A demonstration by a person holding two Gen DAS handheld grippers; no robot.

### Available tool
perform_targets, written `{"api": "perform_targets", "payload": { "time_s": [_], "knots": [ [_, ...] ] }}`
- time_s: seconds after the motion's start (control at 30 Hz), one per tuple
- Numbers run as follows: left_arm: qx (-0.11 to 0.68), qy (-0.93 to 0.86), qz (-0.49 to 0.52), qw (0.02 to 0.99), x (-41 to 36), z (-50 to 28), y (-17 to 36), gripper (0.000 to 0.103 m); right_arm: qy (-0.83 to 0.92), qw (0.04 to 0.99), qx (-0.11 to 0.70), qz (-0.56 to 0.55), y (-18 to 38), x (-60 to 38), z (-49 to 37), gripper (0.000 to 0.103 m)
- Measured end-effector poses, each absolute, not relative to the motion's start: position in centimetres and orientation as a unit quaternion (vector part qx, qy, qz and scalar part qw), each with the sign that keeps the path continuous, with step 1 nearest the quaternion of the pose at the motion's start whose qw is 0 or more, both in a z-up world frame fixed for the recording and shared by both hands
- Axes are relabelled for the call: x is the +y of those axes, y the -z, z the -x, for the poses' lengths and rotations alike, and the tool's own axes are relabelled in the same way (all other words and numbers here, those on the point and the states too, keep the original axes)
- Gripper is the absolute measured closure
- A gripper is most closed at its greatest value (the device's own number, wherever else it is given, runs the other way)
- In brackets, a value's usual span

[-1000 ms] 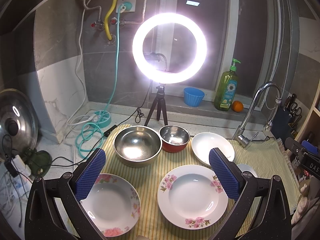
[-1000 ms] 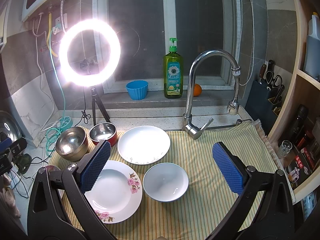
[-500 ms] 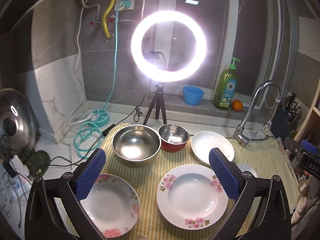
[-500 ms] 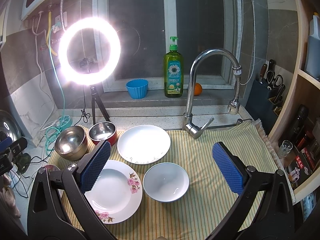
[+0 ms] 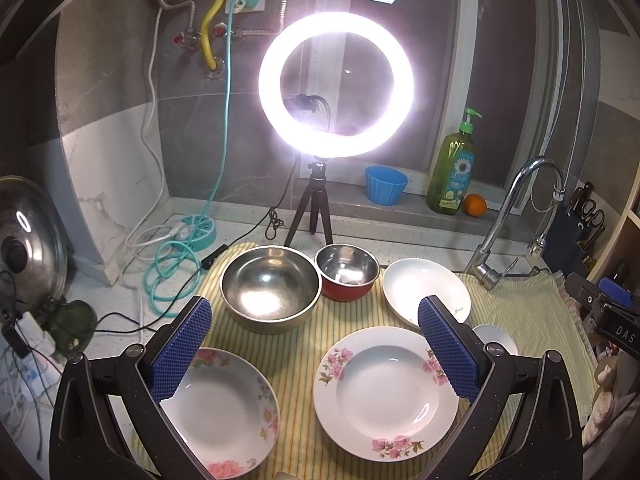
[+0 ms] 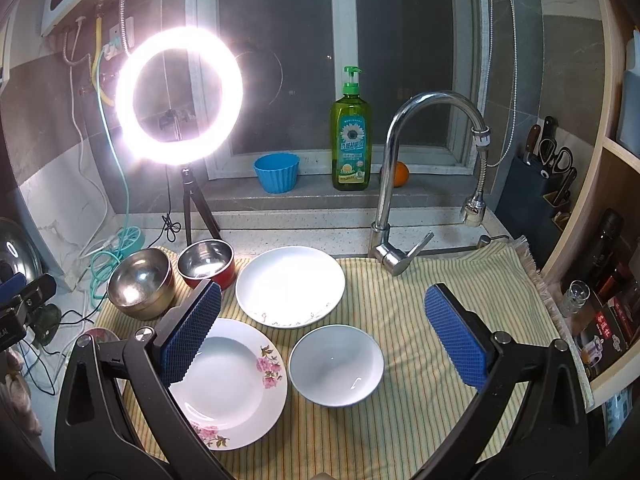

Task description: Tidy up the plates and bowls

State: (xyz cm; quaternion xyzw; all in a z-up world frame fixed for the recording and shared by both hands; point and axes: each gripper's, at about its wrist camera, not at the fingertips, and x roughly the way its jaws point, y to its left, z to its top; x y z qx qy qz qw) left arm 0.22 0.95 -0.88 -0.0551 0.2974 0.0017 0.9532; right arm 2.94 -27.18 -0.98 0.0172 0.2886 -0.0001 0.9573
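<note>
Green sunflower-label soap bottle (image 6: 351, 136) at twelve o'clock behind faucet (image 6: 404, 184); "DAS" on right gripper (image 6: 320, 332), both claws spread empty, left gripper (image 5: 316, 344)

- A glowing white ring light (image 5: 336, 84) stands on a black tripod (image 5: 314, 208).
- A green dish-soap pump bottle (image 6: 351, 136), a blue ribbed cup (image 6: 277, 172) and an orange fruit (image 6: 401, 174) sit on the window ledge.
- A curved chrome faucet (image 6: 404, 168) rises behind a yellow striped cloth (image 6: 420, 320).
</note>
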Motion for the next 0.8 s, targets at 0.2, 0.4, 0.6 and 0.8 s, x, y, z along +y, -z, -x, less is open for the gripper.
{"api": "perform_targets", "payload": {
  "time_s": [0.2,0.4,0.6,0.8],
  "knots": [
    [0.321,0.006,0.055,0.945,1.4,-1.2,2.1,0.004,-0.004,0.952,0.305,-0.014,2.0,-27.8,-4.0,0.0],
    [0.356,0.014,0.07,0.932,2.1,-2.5,4.1,0.013,-0.021,0.939,0.341,-0.035,4.1,-29.3,-4.7,0.0],
    [0.394,0.034,0.077,0.915,2.2,-3.5,6.1,0.027,-0.042,0.926,0.371,-0.046,6.2,-30.0,-4.6,0.008],
    [0.435,0.061,0.096,0.893,2.5,-4.8,8.1,0.039,-0.073,0.901,0.421,-0.072,9.3,-30.2,-4.2,0.027]
  ]
}}
